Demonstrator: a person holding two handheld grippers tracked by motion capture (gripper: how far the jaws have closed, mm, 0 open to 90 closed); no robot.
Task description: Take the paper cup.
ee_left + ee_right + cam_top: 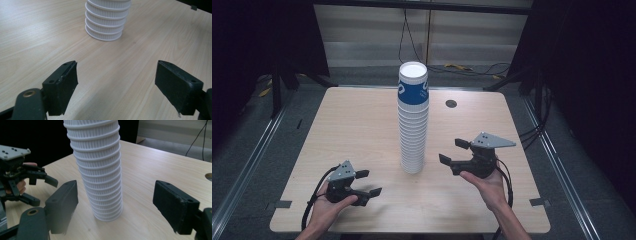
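Item: my right gripper [454, 151], black two-jaw tongs with a grey three-cornered plate on top. It is released, nothing between the pads; it is held off the table and aimed at the lower half of the stack, which stands apart from both pads.

Item: my left gripper [367, 182], the same make. It is released and empty, low near the table's near edge, aimed at the foot of the stack.

Item: tall stack of nested white ribbed paper cups [413, 125], the top cup banded blue. It stands upright near the middle of the table, between my two grippers and a little beyond them.

Step in hand, as I judge it: taking hold of the stack. To do it well I square the right pads to the column, close on a rim ridge rather than a gap, and press gently; a tall stack will likely tip at a sideways nudge. The left tongs can steady the base.

Item: pale wood-grain table [337, 130], with a small round dark grommet [451, 104] behind the stack. There is open board on every side of the stack; the near edge lies just behind my hands, so I draw back with care.
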